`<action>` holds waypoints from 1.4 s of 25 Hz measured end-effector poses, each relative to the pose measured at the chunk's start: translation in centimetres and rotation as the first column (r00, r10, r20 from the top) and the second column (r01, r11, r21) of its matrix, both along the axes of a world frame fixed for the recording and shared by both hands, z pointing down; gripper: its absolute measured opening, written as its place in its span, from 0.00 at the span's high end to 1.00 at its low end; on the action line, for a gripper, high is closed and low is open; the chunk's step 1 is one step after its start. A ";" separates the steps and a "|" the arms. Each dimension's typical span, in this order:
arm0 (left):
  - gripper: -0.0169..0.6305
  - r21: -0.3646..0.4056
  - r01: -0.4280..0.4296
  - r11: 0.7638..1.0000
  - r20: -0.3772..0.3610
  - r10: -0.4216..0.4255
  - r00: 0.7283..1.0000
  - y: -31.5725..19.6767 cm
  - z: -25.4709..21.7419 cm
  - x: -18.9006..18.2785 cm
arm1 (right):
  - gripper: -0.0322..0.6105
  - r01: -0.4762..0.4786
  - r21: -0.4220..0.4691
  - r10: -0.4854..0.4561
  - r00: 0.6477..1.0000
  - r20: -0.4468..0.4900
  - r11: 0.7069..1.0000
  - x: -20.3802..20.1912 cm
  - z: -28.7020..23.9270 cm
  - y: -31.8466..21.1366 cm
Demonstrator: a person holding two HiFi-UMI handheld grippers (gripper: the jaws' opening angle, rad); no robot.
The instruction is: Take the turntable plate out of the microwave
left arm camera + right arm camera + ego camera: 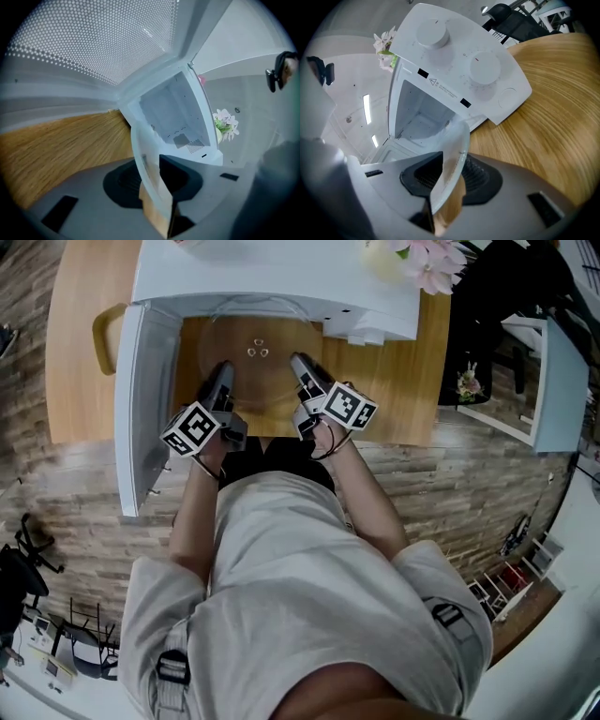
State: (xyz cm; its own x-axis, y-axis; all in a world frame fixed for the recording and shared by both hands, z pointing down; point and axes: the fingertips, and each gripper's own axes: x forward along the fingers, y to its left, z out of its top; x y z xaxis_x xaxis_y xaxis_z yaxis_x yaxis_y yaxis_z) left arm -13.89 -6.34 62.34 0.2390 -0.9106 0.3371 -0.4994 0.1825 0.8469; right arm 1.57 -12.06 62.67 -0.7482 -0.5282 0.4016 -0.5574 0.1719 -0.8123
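Note:
The round clear glass turntable plate (pixel 258 367) hangs level above the wooden table (pixel 417 381), just in front of the open white microwave (pixel 281 277). Its far rim is at the oven's mouth. My left gripper (pixel 223 373) is shut on the plate's left near rim, and my right gripper (pixel 300 366) is shut on the right near rim. In the left gripper view the plate's edge (pixel 143 159) runs between the jaws of the left gripper (pixel 154 180). In the right gripper view the plate's rim (pixel 452 150) is likewise clamped in the right gripper (pixel 450 180).
The microwave door (pixel 141 409) stands swung open at the left, close to my left gripper. The control panel with two knobs (pixel 459 65) is on the right of the empty cavity (pixel 173 117). A vase of pink flowers (pixel 427 263) sits on top of the microwave. A person's torso fills the near side.

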 end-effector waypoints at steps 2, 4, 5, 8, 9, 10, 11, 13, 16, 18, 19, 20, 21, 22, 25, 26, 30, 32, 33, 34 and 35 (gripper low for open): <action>0.80 -0.004 0.023 1.000 0.004 -0.023 1.000 0.5 0.0 0.1 | 0.75 0.023 0.004 -0.023 1.000 0.003 1.000 -0.1 -0.2 0.0; 0.80 -0.008 0.048 0.999 0.014 -0.048 0.999 1.0 0.1 -0.2 | 0.76 0.047 0.007 -0.047 0.999 0.007 0.999 -0.3 -0.4 0.0; 0.79 -0.008 0.057 0.998 0.013 -0.057 0.998 1.2 0.1 -0.2 | 0.76 0.059 0.010 -0.060 0.998 0.008 0.998 -0.4 -0.5 0.1; 0.79 -0.001 0.086 0.996 0.001 -0.086 0.996 1.8 -0.1 0.1 | 0.76 0.099 0.016 -0.099 0.995 0.004 0.995 -0.5 -0.6 0.1; 0.79 0.002 0.098 0.995 0.000 -0.098 0.995 1.9 -0.3 0.2 | 0.76 0.108 0.017 -0.108 0.994 -0.004 0.994 -0.4 -0.5 0.0; 0.79 -0.002 0.109 0.994 0.007 -0.109 0.994 2.2 -0.2 0.1 | 0.76 0.115 0.018 -0.115 0.993 -0.013 0.993 -0.2 -0.4 0.0; 0.79 -0.006 0.120 0.993 0.015 -0.120 0.993 2.5 -0.2 0.1 | 0.76 0.122 0.019 -0.121 0.993 -0.014 0.992 -0.2 -0.4 0.1; 0.79 0.000 0.138 0.990 0.012 -0.138 0.990 2.9 -0.5 0.2 | 0.76 0.143 0.024 -0.143 0.990 -0.005 0.989 -0.4 -0.7 0.2; 0.79 0.012 0.164 0.986 -0.006 -0.164 0.986 3.4 -0.9 0.6 | 0.76 0.174 0.028 -0.174 0.985 -0.024 0.984 -0.1 -0.2 0.3; 0.79 0.012 0.180 0.984 -0.006 -0.180 0.984 3.9 -1.0 0.7 | 0.76 0.191 0.026 -0.190 0.981 -0.027 0.981 -0.1 -0.3 0.5; 0.79 0.012 0.187 0.982 -0.006 -0.187 0.982 4.1 -1.1 0.7 | 0.76 0.199 0.027 -0.198 0.980 -0.020 0.980 -0.4 -0.7 0.7; 0.79 0.013 0.195 0.981 -0.006 -0.195 0.981 4.4 -1.2 0.7 | 0.76 0.207 0.031 -0.207 0.978 -0.012 0.978 -0.6 -1.0 0.9; 0.79 0.013 0.203 0.979 -0.004 -0.203 0.979 4.7 -1.3 0.6 | 0.76 0.214 0.036 -0.214 0.977 -0.011 0.976 -0.8 -1.2 1.0; 0.78 0.013 0.211 0.977 0.000 -0.211 0.977 4.9 -1.4 0.6 | 0.76 0.222 0.041 -0.221 0.975 -0.012 0.974 -0.9 -1.4 1.1; 0.78 0.016 0.231 0.973 0.017 -0.232 0.973 5.5 -1.8 0.4 | 0.76 0.248 0.042 -0.248 0.969 0.008 0.968 -1.4 -1.8 1.4; 0.78 0.020 0.236 0.971 0.015 -0.237 0.972 5.7 -1.9 0.5 | 0.76 0.252 0.042 -0.253 0.967 0.011 0.967 -1.5 -1.8 1.5; 0.78 0.020 0.263 0.965 0.039 -0.263 0.964 6.6 -2.0 0.0 | 0.76 0.268 0.044 -0.268 0.963 0.004 0.962 -1.5 -1.9 1.9; 0.78 0.026 0.270 0.962 0.040 -0.271 0.962 7.0 -2.2 0.0 | 0.76 0.278 0.051 -0.279 0.960 0.007 0.959 -1.6 -2.2 2.1; 0.78 0.032 0.273 0.962 0.033 -0.274 0.961 7.1 -2.4 0.2 | 0.76 0.283 0.056 -0.284 0.959 0.008 0.958 -1.7 -2.4 2.2; 0.78 0.038 0.275 0.961 0.025 -0.276 0.961 7.2 -2.7 0.4 | 0.76 0.287 0.061 -0.288 0.957 0.009 0.956 -1.7 -2.5 2.3; 0.78 0.044 0.278 0.960 0.021 -0.279 0.960 7.2 -3.0 0.5 | 0.76 0.292 0.068 -0.293 0.956 0.011 0.954 -1.7 -2.8 2.3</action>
State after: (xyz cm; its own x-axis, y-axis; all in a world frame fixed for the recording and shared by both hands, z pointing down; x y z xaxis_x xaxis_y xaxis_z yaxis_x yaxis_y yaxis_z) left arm -13.41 0.89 59.32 -0.0344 -0.9529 0.3013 -0.4561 0.2832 0.8437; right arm -0.11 -9.77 59.91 -0.8814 -0.3095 0.3568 -0.4583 0.3774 -0.8047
